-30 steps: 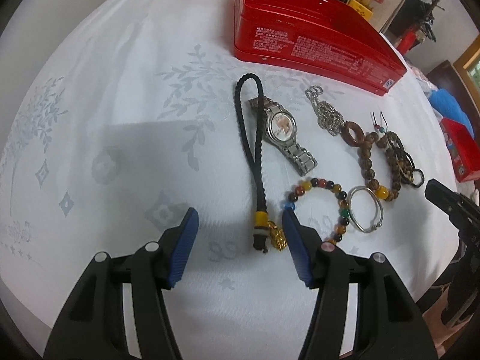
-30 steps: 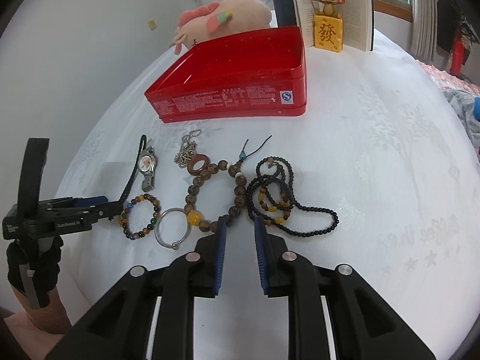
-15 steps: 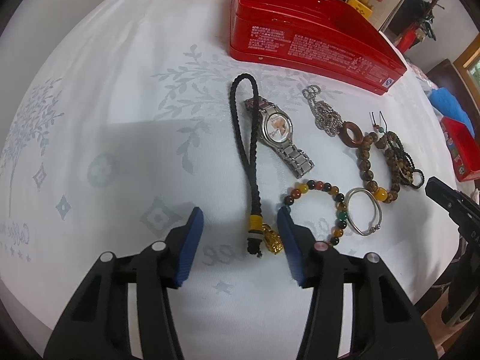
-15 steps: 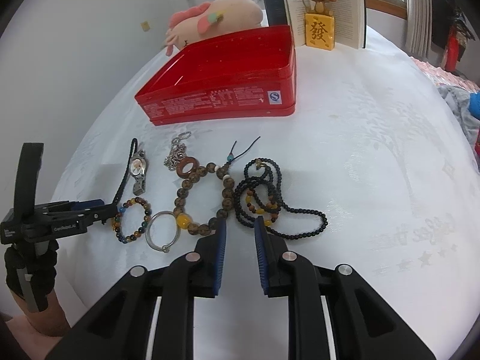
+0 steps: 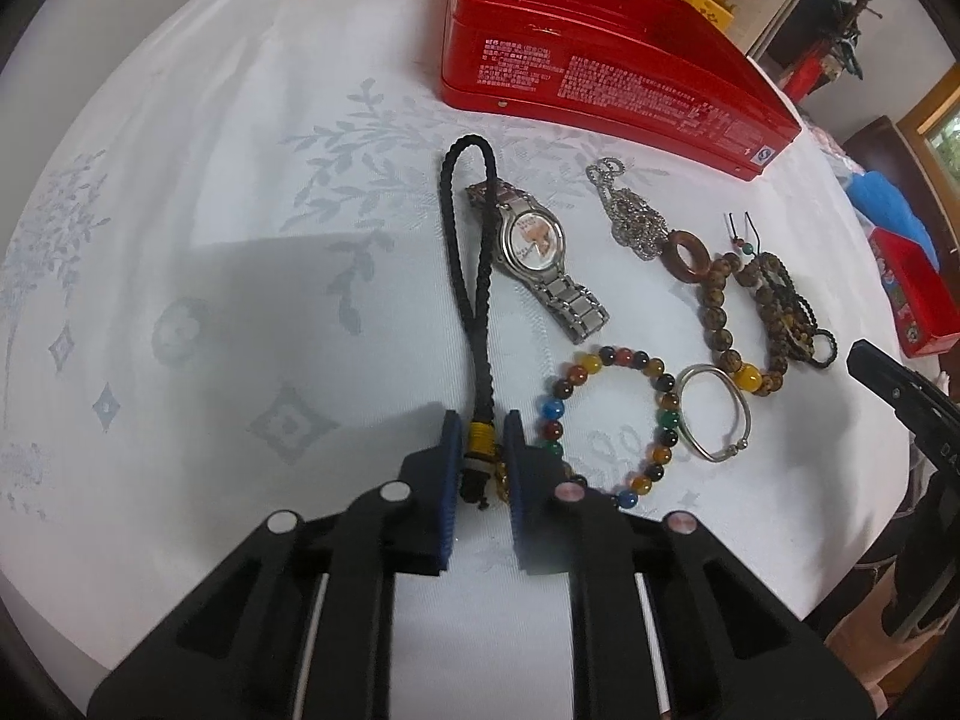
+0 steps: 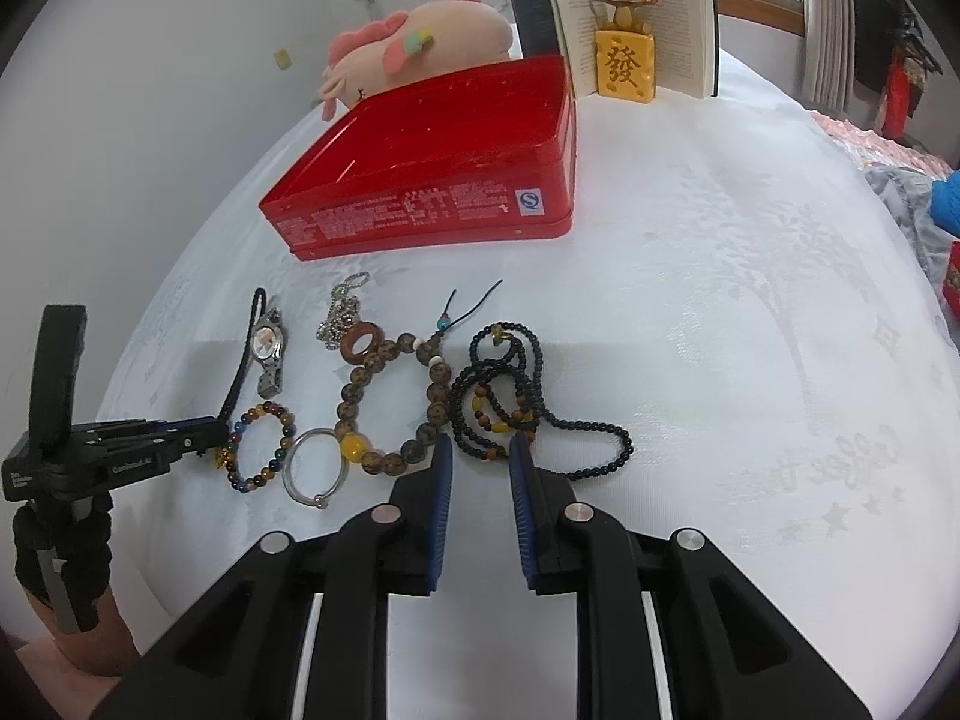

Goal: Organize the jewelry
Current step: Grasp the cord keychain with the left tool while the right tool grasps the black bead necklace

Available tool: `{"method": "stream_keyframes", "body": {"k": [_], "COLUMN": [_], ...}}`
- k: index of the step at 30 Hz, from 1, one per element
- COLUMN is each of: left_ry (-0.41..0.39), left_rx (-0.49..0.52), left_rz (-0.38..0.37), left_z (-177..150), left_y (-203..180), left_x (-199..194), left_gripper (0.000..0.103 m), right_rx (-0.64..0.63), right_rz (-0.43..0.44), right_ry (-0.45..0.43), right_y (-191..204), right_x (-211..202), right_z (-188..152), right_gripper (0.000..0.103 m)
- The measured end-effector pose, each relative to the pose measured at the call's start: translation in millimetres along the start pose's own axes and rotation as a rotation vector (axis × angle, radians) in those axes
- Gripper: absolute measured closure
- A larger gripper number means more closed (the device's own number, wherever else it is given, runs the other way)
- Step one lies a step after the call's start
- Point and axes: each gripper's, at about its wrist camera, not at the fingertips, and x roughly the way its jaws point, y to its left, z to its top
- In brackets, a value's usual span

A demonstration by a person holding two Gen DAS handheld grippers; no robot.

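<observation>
The left tongs (image 5: pixel 482 450) are pinched on the yellow-banded end of the black braided cord (image 5: pixel 474 276), whose loop runs away across the white-clothed desk (image 5: pixel 210 240) toward the red tin (image 5: pixel 600 60) at the far side. A small gold charm seems to sit between the blue pads at the cord's near end, though it is mostly hidden. Just right of the cord lies the silver watch (image 5: pixel 537 255), its upper strap touching the loop. Near the tongs' right pad is the multicoloured bead bracelet (image 5: pixel 612 420), with the silver bangle (image 5: pixel 714 411) overlapping its right side.

The right tongs (image 6: pixel 480 462) hover slightly spread, holding nothing, their tips just at the near edge of the black bead necklace (image 6: pixel 522 396) and beside the brown bead bracelet (image 6: pixel 390 402). A wooden ring (image 6: pixel 360 345) on a silver chain (image 6: pixel 339 315) rests at the far end of that bracelet. Behind the tin sit a pink plush toy (image 6: pixel 420 48) and an open book (image 6: pixel 630 18).
</observation>
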Motion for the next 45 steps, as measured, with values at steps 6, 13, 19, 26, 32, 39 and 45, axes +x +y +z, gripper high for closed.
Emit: {"method": "stream_keyframes", "body": {"k": [6,13,19,26,32,39,45], "left_ry": [-0.021,-0.048,-0.056,-0.054,-0.055,-0.050,-0.042], "left_rx": [-0.009,-0.012,-0.018,-0.021,-0.011,-0.011,-0.011], "left_rz": [-0.014,-0.023,-0.027,-0.030,-0.033,-0.034,-0.036], "left_z": [-1.1,0.3,0.0,0.4,1.4,4.4,5.4], "left_y": [3.9,10.3,14.2,15.2,15.0,14.2,15.5], "left_x": [-3.7,-11.6,-14.9,-13.3,-13.9,-11.0,-6.3], "left_gripper": [0.094,0.094,0.094,0.094,0.094,0.094,0.094], "right_rx": [0.023,0.020,-0.010,-0.073,-0.156,-0.199,-0.209], "right_rz": [-0.014,-0.006,0.001,0.020,0.024,0.002,0.077], "right_ry": [0.001,0.033,0.098,0.166,0.181,0.202,0.196], "right_y": [-11.4,-20.6,-20.4,-9.2,-0.7,4.8,1.6], "right_x": [-0.5,8.6,29.2,49.9,48.3,64.5,56.9], "right_z": [7.1,23.1,33.6,36.5,33.1,29.7,29.3], "right_gripper": [0.083,0.077,0.072,0.059,0.033,0.032,0.033]}}
